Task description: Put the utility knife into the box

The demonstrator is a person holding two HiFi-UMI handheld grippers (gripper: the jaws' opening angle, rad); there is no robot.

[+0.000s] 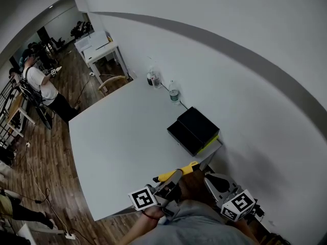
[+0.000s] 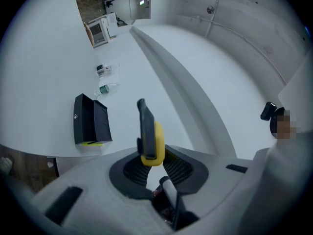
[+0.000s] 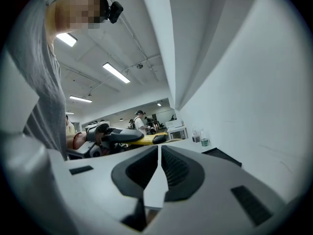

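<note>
The utility knife, yellow with a black spine, stands up between the jaws of my left gripper, which is shut on its lower end. In the head view that gripper holds the knife at the table's near edge, a short way in front of the black box. The box lies open near the table's right edge, its lid folded out beside it. My right gripper hovers off the table's near right corner, shut with nothing in it. The right gripper view shows the knife from the side.
Two plastic bottles stand at the far side of the white table, against the wall. A strip of yellow-green shows under the box. A person and small tables stand far off on the wooden floor.
</note>
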